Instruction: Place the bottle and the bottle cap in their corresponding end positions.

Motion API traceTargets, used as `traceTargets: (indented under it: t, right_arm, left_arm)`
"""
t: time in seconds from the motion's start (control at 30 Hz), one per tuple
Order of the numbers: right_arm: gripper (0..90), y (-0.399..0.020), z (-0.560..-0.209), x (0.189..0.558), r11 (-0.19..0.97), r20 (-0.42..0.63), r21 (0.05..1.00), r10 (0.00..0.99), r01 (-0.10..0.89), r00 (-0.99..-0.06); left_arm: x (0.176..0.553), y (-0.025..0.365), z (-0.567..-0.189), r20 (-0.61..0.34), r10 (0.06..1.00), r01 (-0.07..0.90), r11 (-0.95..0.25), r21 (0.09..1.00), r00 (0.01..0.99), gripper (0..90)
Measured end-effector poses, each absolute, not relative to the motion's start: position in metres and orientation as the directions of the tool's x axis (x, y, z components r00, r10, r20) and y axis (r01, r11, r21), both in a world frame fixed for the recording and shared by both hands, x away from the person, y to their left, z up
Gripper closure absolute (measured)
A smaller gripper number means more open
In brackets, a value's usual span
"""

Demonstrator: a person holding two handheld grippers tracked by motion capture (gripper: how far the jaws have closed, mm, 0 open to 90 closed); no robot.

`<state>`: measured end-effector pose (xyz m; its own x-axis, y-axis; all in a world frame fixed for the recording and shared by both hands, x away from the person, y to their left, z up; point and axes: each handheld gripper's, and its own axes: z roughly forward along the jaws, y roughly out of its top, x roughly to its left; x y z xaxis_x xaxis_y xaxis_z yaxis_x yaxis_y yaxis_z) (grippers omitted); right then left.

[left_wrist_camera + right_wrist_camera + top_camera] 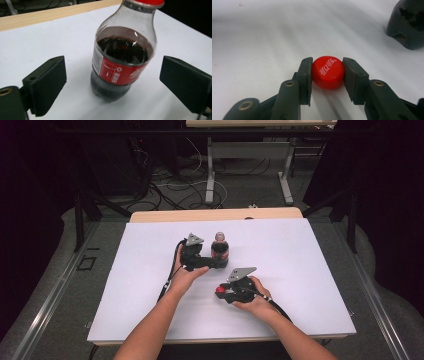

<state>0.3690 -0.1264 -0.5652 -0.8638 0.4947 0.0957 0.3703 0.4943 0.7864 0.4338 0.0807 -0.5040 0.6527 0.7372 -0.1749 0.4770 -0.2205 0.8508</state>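
A cola bottle (pixel 220 251) with a red label stands upright on the white sheet (pixel 300 270), about half full of dark drink. In the left gripper view the bottle (pixel 122 62) is between the wide-spread jaws of my left gripper (pixel 116 85), with clear gaps on both sides. From above, the left gripper (pixel 216 263) reaches in from the bottle's left. Nearer the person, my right gripper (pixel 221 291) is shut on a red cap (pixel 220 290). Both pads (pixel 305 77) touch the cap (pixel 328 71), which sits low over the sheet.
The white sheet covers a wooden table whose far edge (pixel 215 214) shows beyond it. The dark base of the bottle (pixel 407 27) stands at the upper right of the right gripper view. Table legs and cables (pixel 200 185) lie on the floor behind.
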Motion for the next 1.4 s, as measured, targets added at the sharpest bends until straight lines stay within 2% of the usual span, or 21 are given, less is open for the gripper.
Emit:
traceTargets:
  t: [0.2,0.37,0.53,0.63,0.77,0.87,1.0,1.2,1.4]
  right_arm:
    - [35.9,-0.134,-0.551,0.367,0.484,0.060,0.805,0.508,0.343,-0.859]
    - [34.5,-0.148,-0.534,0.362,0.452,0.018,0.844,0.515,0.290,-0.857]
    - [31.0,-0.175,-0.519,0.353,0.379,0.060,0.855,0.605,0.353,-0.794]
    - [15.0,-0.194,-0.514,0.352,0.345,0.050,0.864,0.665,0.366,-0.745]
    - [13.0,-0.220,-0.509,0.351,0.313,0.036,0.869,0.732,0.383,-0.680]
    - [5.3,-0.237,-0.508,0.351,0.286,0.032,0.869,0.781,0.403,-0.624]
    - [0.9,-0.258,-0.505,0.349,0.267,0.014,0.874,0.822,0.407,-0.569]
    - [0.9,-0.285,-0.508,0.343,0.220,0.055,0.853,0.863,0.473,-0.502]
    - [0.8,-0.304,-0.518,0.343,0.200,0.041,0.855,0.893,0.479,-0.448]
  left_arm:
    - [0.417,0.098,-0.496,-0.220,0.735,0.494,-0.176,0.851,0.641,0.6]
    - [0.401,0.116,-0.491,-0.241,0.734,0.504,-0.158,0.849,0.635,0.6]
    - [0.380,0.138,-0.488,-0.240,0.746,0.507,-0.149,0.849,0.621,0.6]
    - [0.370,0.154,-0.489,-0.224,0.769,0.509,-0.149,0.848,0.599,0.6]
    - [0.358,0.173,-0.489,-0.228,0.795,0.520,-0.125,0.845,0.562,0.6]
    - [0.349,0.186,-0.488,-0.228,0.808,0.518,-0.109,0.848,0.544,0.6]
    - [0.338,0.202,-0.488,-0.195,0.834,0.518,-0.122,0.847,0.516,0.6]
    - [0.328,0.220,-0.496,-0.182,0.855,0.529,-0.121,0.840,0.486,0.6]
    - [0.325,0.235,-0.509,-0.205,0.873,0.549,-0.083,0.832,0.442,0.6]
